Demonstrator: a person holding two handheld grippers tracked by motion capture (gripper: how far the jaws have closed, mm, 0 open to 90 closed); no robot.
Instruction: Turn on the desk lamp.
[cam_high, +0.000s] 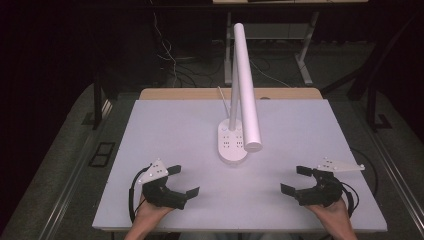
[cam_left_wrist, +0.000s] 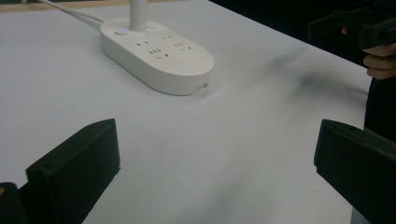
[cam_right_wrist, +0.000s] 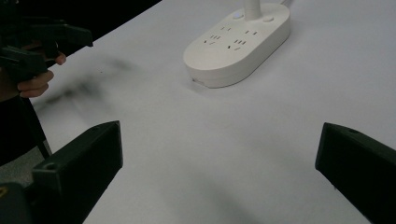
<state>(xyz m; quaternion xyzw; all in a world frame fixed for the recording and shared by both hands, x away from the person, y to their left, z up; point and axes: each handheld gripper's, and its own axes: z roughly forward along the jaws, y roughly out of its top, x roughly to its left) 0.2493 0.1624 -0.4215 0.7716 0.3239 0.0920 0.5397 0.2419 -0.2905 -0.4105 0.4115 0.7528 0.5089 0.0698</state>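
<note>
Both grippers, the left gripper (cam_high: 182, 181) and the right gripper (cam_high: 294, 179), rest near the front of the white table (cam_high: 150, 150) with jaws wide apart and empty, so I think reaching slowly suits the lamp (cam_high: 232, 145) standing in the middle.

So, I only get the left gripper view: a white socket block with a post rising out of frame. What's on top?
Observer: The high view shows a long white lamp head slanting down toward the person.
Operator: And the white cable?
Observer: The cable runs off the table's far edge.
Operator: The hand at top right?
Observer: It holds the right gripper, jaws open, grey plate on top.
</note>
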